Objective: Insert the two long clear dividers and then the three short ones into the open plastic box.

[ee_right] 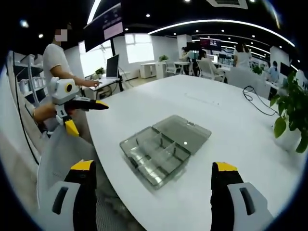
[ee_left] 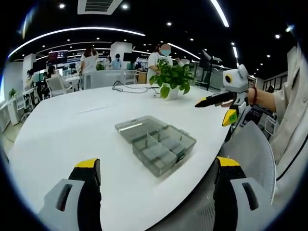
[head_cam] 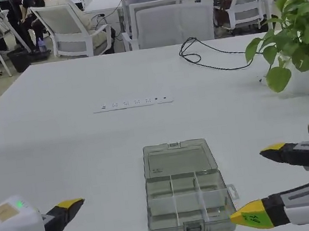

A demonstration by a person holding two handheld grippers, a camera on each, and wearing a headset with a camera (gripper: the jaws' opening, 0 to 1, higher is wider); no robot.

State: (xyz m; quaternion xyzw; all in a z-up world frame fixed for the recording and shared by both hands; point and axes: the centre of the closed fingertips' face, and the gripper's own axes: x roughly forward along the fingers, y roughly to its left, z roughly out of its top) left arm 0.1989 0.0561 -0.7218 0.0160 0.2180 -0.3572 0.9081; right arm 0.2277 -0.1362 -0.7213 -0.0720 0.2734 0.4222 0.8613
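An open plastic box sat on a white table, dividers fitted.
Either side, the left gripper and right gripper hovered, jaws spread.

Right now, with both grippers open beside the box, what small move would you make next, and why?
I would probably ease the right gripper over the box to check the dividers: they already stand as a grid inside, and it and the left gripper are open and apart from the box.

Smoky grey see-through plastic box, white table, green plant, black cable
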